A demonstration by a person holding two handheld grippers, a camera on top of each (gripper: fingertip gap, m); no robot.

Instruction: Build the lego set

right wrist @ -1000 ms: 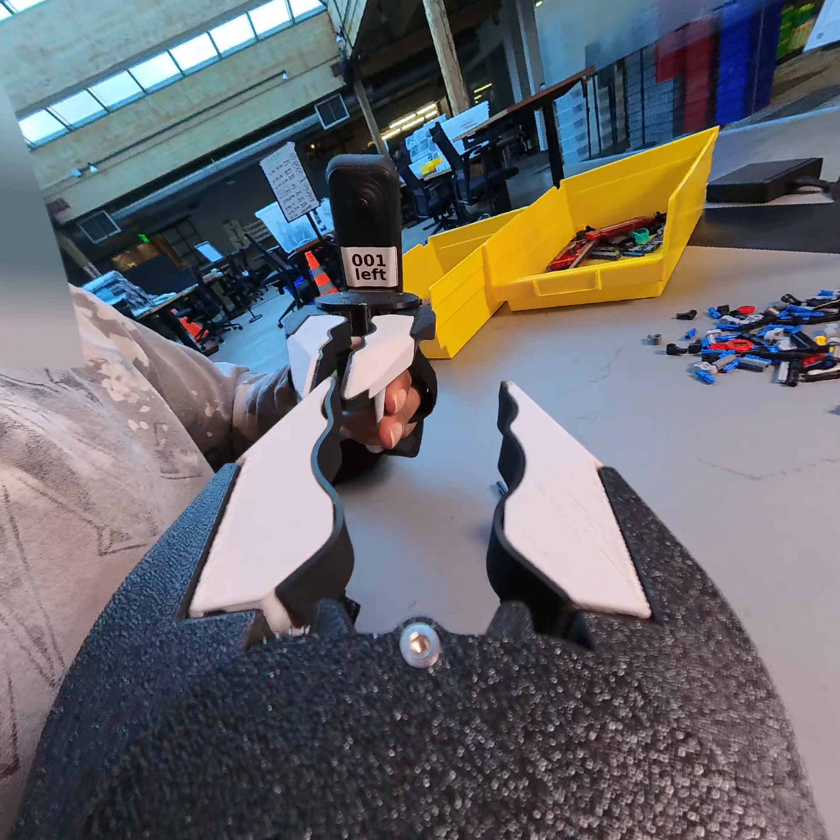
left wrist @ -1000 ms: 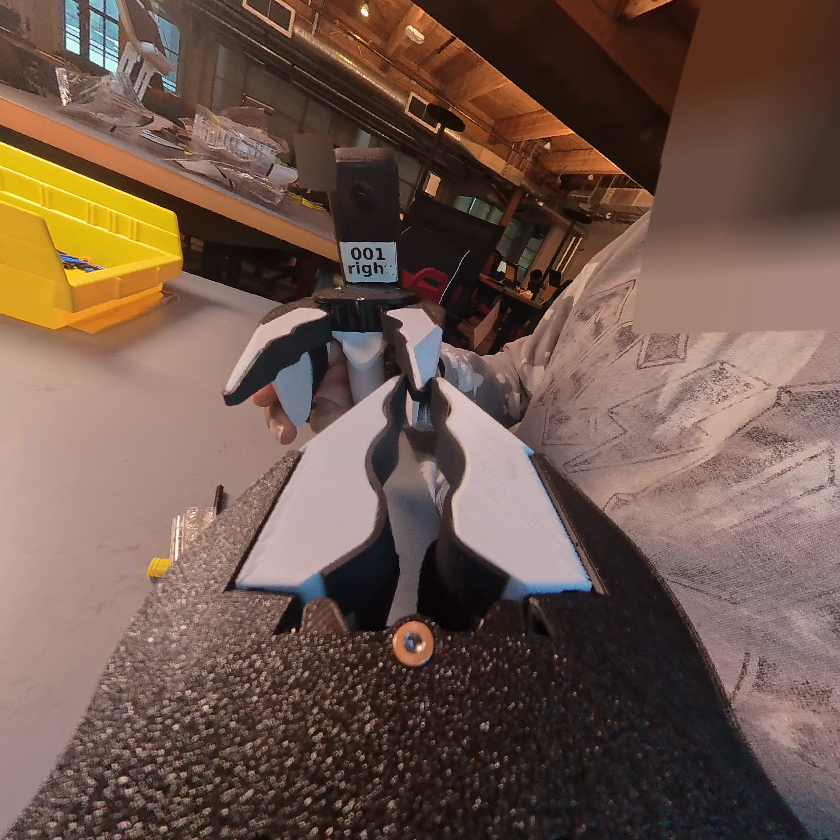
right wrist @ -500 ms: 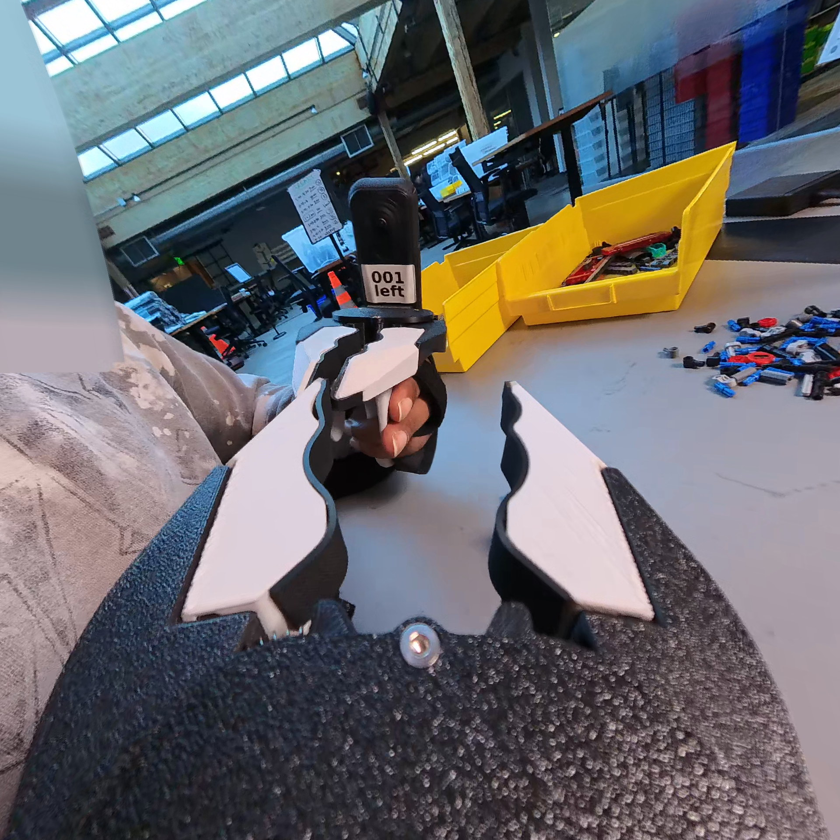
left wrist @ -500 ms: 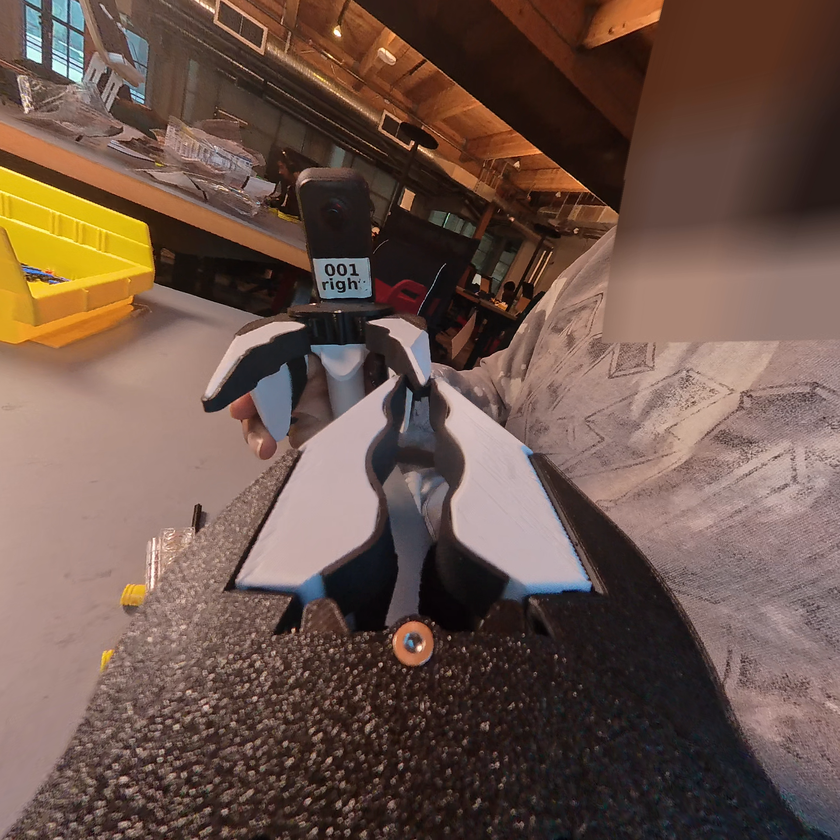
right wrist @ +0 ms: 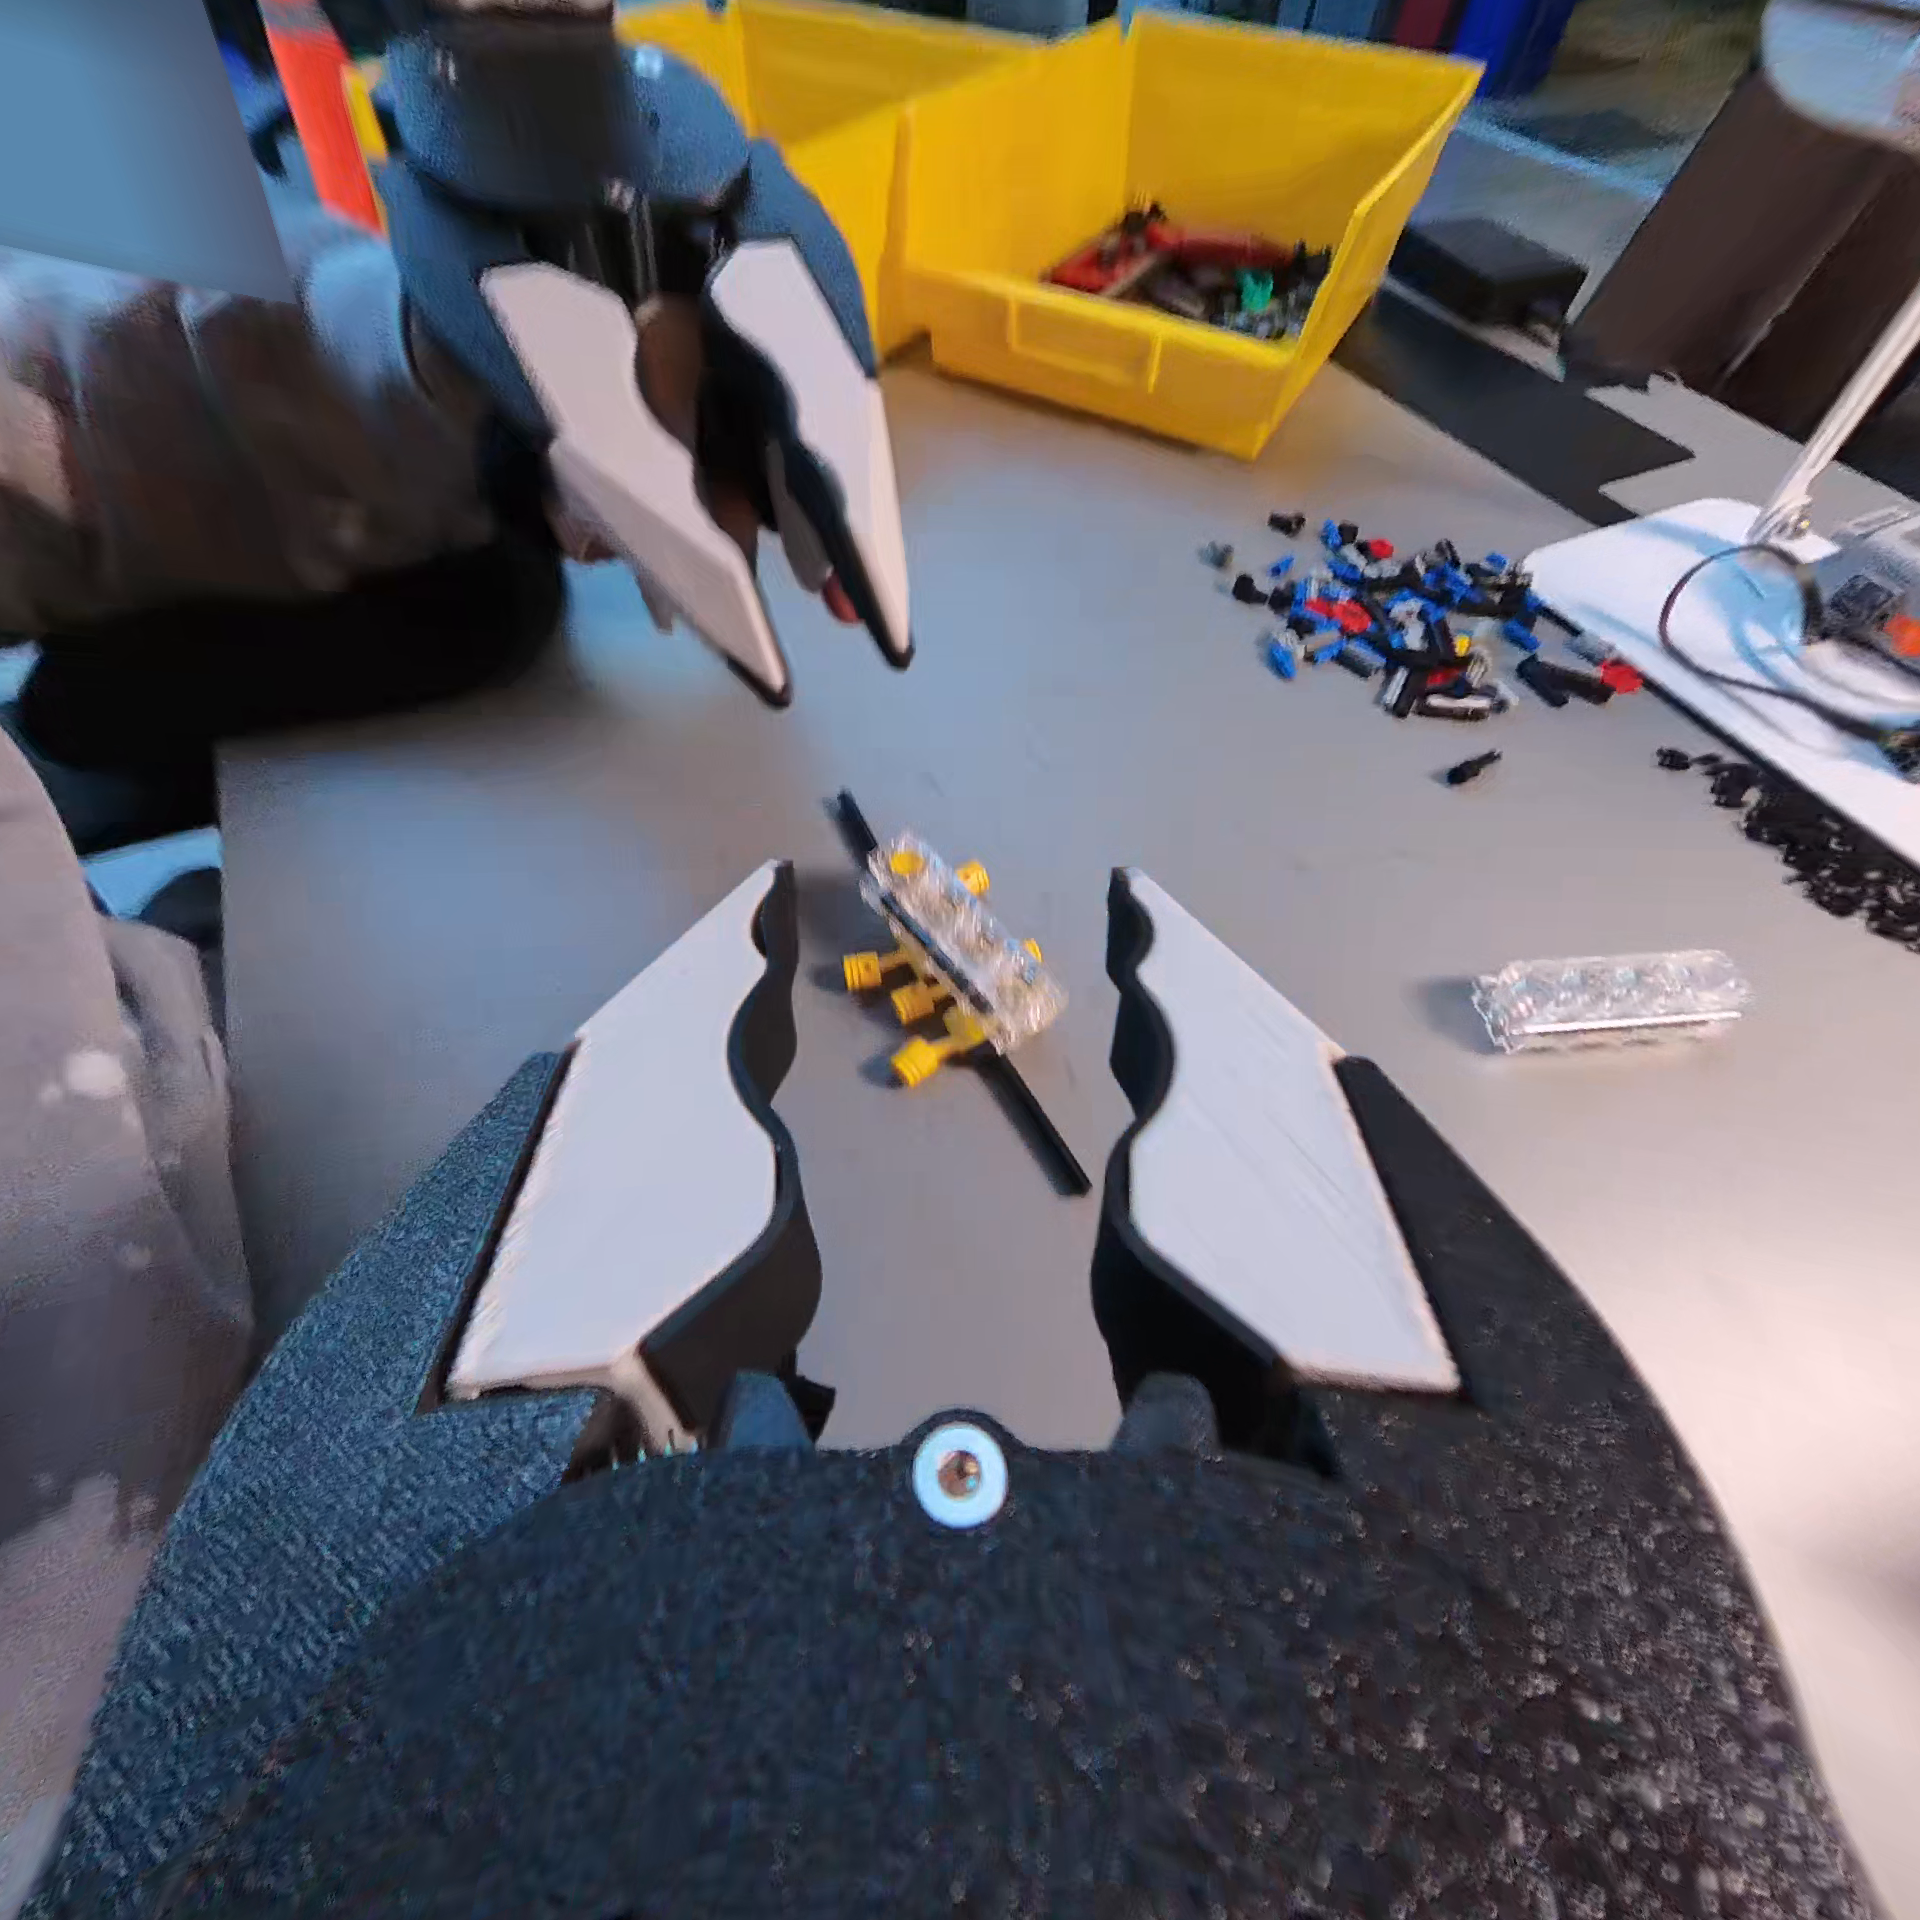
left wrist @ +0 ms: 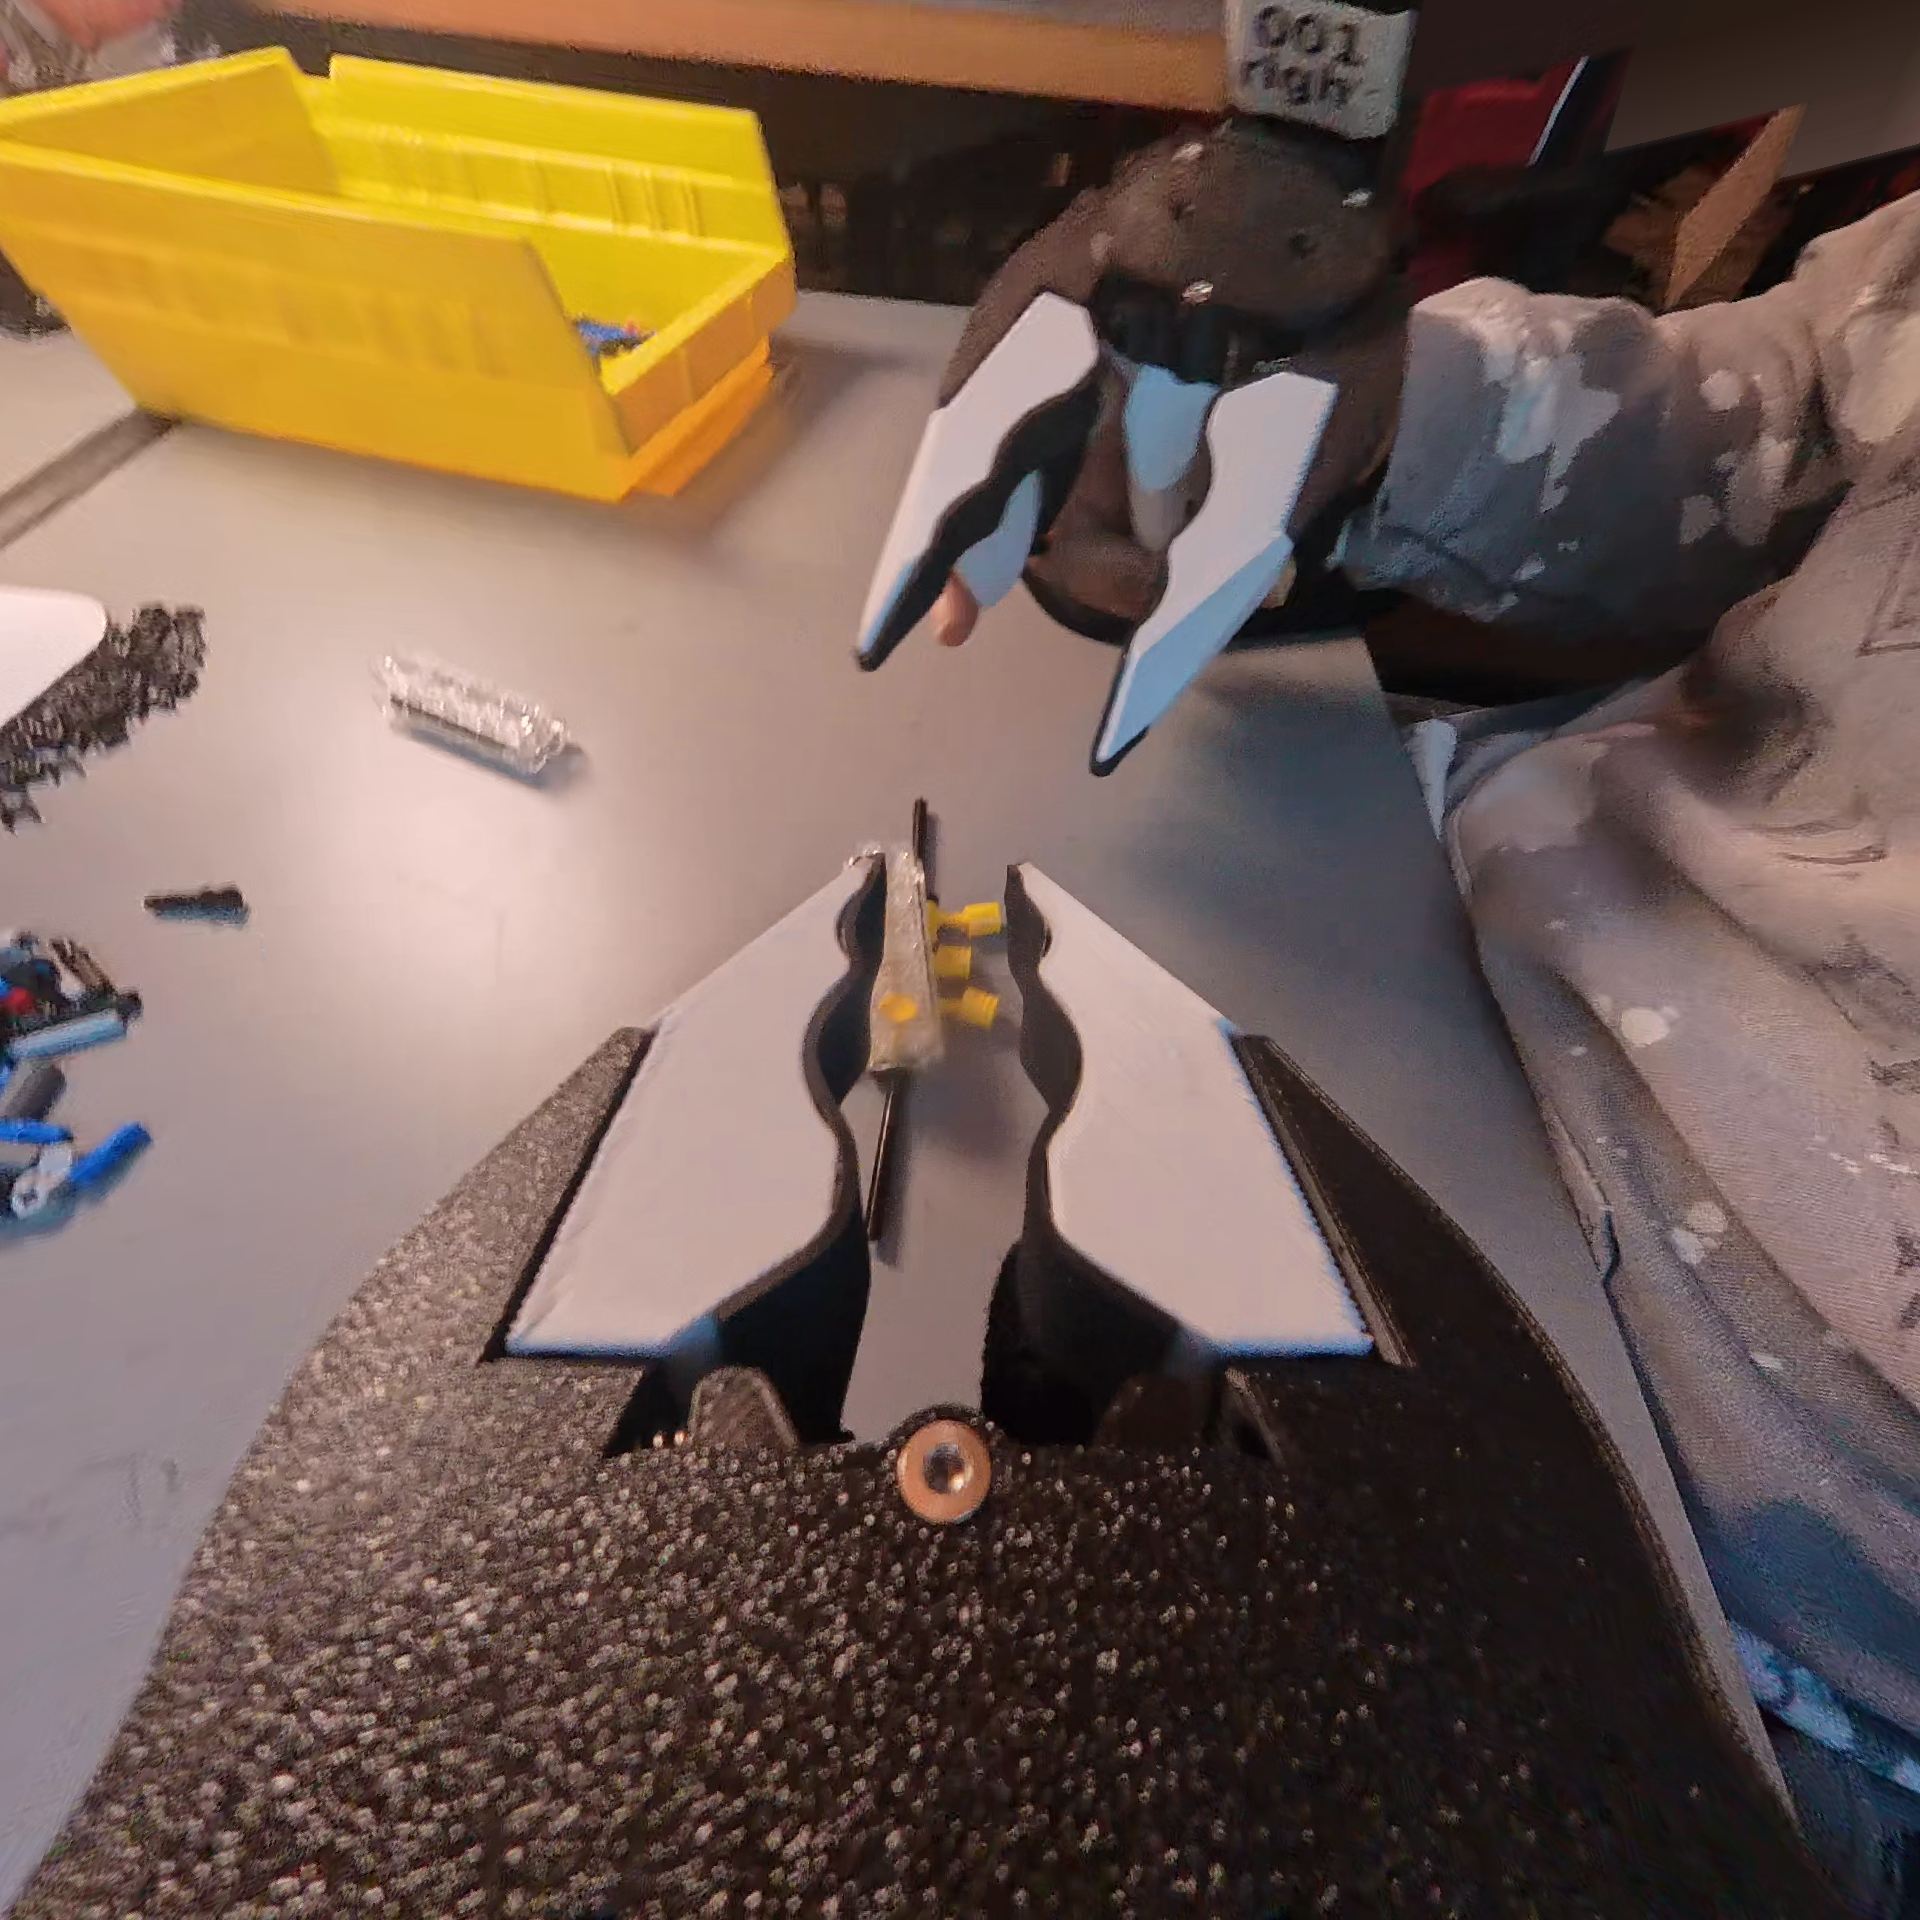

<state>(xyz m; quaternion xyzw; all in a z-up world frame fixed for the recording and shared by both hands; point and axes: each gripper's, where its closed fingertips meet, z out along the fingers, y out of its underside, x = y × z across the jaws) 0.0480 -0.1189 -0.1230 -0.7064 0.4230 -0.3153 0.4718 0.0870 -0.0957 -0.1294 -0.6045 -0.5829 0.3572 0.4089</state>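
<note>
A small lego assembly (right wrist: 961, 961) lies on the grey table (right wrist: 1195, 790): a clear block with yellow pins threaded on a black axle. In the left wrist view the assembly (left wrist: 909, 977) lies between my left gripper's fingers. My left gripper (left wrist: 938, 883) is open and empty, pointing down at it. My right gripper (right wrist: 948, 873) is open wider and empty, with the assembly just ahead between its fingers. Each gripper shows in the other's view, hovering above the table: the right gripper (left wrist: 985, 712) and the left gripper (right wrist: 836, 677).
A second clear block (right wrist: 1610, 1003) lies to the right. A pile of blue, black and red pieces (right wrist: 1392, 623) sits farther back. Yellow bins (right wrist: 1174, 229) stand behind. A white base with a cable (right wrist: 1714, 623) and small black pieces (right wrist: 1808, 831) lie at far right. About 6 cm separates my left fingertips from my right.
Both grippers have tipped down from facing each other to pointing at the table over the assembly. The left gripper has gone from shut to open.
</note>
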